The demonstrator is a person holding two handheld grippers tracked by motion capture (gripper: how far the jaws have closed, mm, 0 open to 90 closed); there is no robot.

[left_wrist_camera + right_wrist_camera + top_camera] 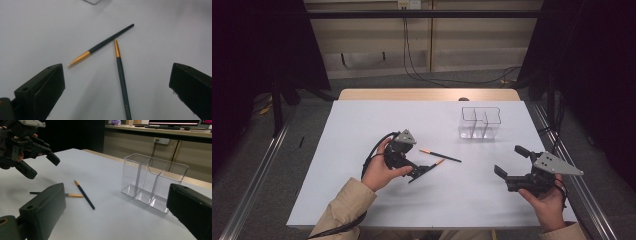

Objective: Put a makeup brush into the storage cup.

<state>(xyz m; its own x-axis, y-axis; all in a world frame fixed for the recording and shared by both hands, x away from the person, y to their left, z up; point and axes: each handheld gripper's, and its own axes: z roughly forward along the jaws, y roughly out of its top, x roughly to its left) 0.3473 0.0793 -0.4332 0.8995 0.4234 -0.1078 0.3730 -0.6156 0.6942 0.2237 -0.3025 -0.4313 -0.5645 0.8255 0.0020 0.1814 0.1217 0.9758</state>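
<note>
Left gripper: jaws spread above two pencils
Right gripper: released, holding nothing
Clear organizer: beyond them

A clear acrylic organizer with three compartments is standing upright toward the far right part of the white desk; in the right gripper view the organizer is showing its dividers and empty interior. A wooden edge is running along the desk's far side. Behind it, black cables are hanging from a wall socket and trailing over the grey floor. Metal rails are flanking the desk on both sides.
</note>
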